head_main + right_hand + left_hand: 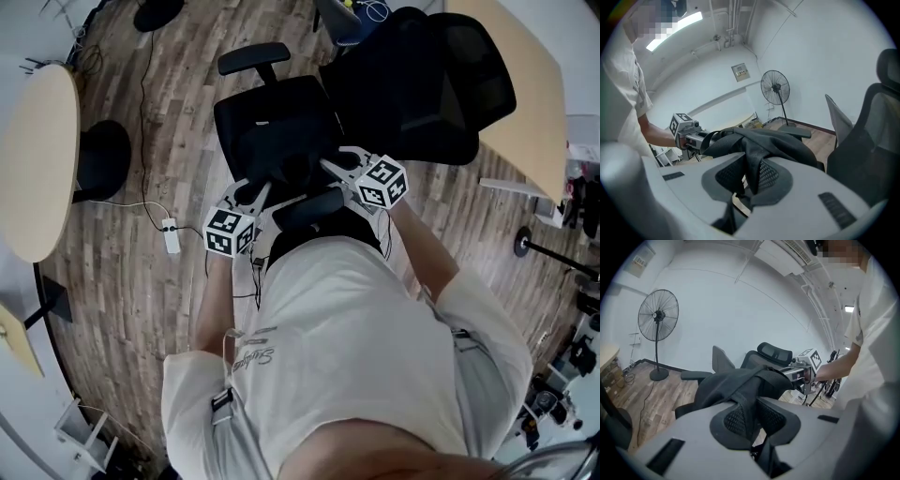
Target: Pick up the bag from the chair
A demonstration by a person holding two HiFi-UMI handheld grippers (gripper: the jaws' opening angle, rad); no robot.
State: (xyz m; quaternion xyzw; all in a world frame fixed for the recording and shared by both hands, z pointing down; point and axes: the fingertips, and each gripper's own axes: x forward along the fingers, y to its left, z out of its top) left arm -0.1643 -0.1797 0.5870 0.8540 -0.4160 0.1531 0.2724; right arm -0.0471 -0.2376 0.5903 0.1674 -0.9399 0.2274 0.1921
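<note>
Fingers on the left gripper (752, 414) are squeezing together on a fold of the black bag (733, 383). The ones on the right gripper (750, 174) are doing the same from the other side, pinching a bunch of fabric with nothing else between them. So both ends are getting held at once, with the bag stretching between the two grippers right in front of the person.

The bag is hanging over the seat of the black office chair (412, 94). Honestly I'm not managing to tell if it's clear of the cushion or resting on it, since it's all black on black. My guess is the grab is done and the actual lift off the chair is what's left.

Further back a pedestal fan (657, 317) is standing on the wood floor (178, 122) by the white wall. A pale round worktop (37, 159) is poking in at one side.

Writing-wise, the marker cubes (231, 232) are only showing black-and-white squares. There's some script on the person's shirt (347, 337) that I'm failing to read, and a small wall panel (740, 71) is looking too tiny to make out.
</note>
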